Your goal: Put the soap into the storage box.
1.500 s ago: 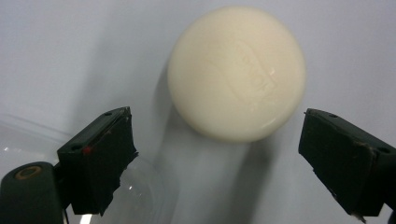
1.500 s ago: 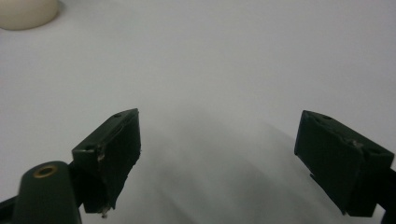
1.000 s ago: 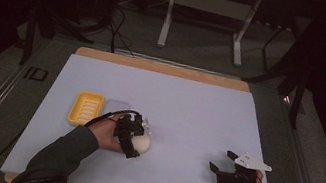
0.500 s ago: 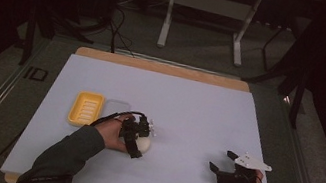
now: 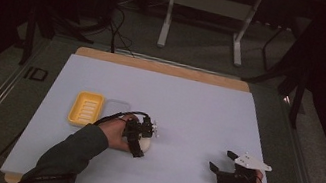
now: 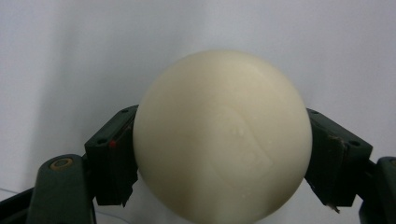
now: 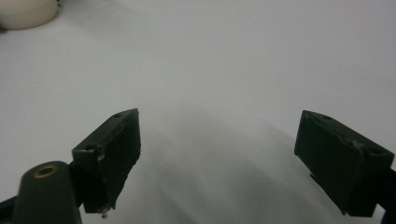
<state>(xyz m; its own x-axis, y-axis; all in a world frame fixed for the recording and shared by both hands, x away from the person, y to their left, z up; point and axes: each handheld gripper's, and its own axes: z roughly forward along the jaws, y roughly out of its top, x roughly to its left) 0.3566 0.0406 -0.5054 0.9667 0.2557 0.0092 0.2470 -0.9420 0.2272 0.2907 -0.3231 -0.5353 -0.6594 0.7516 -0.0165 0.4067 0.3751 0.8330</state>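
My left gripper (image 5: 140, 140) sits left of centre, forearm coming in from the near left; its jaws have just been closing and now press both sides of a ball (image 6: 222, 135). My right gripper (image 5: 223, 167) rests near right, jaws spread wide, pointing left.

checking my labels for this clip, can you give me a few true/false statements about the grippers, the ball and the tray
1. The left gripper has its jaws against the cream ball. True; they have just been closing on it.
2. The right gripper holds the ball. False; its jaws stand open with nothing between them.
3. The yellow tray lies left of the ball in the high view. True.
4. The ball sits in the tray. False; it rests on the white mat, apart from the tray.
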